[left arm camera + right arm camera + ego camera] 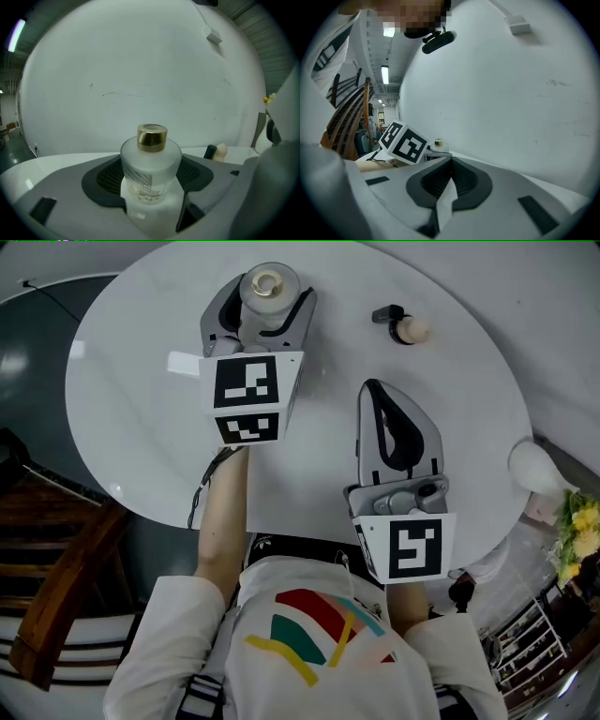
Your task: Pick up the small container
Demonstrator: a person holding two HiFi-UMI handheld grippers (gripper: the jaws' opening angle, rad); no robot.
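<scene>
The small container (267, 283) is a frosted glass bottle with a gold cap, at the far side of the round white table (141, 409). My left gripper (265, 307) is shut on it, one jaw on each side of its body. In the left gripper view the bottle (151, 161) stands upright between the dark pads (110, 178); whether it rests on the table I cannot tell. My right gripper (373, 390) lies nearer on the table, jaws shut with nothing between them. In the right gripper view the closed gripper (449, 161) points toward the left gripper's marker cube (405, 142).
A small black and cream piece (403, 326) lies on the table to the right of the bottle, also seen beside the jaw (215, 151). A white object (539, 468) and yellow flowers (581, 531) are at the right edge. A wooden chair (56, 559) stands left.
</scene>
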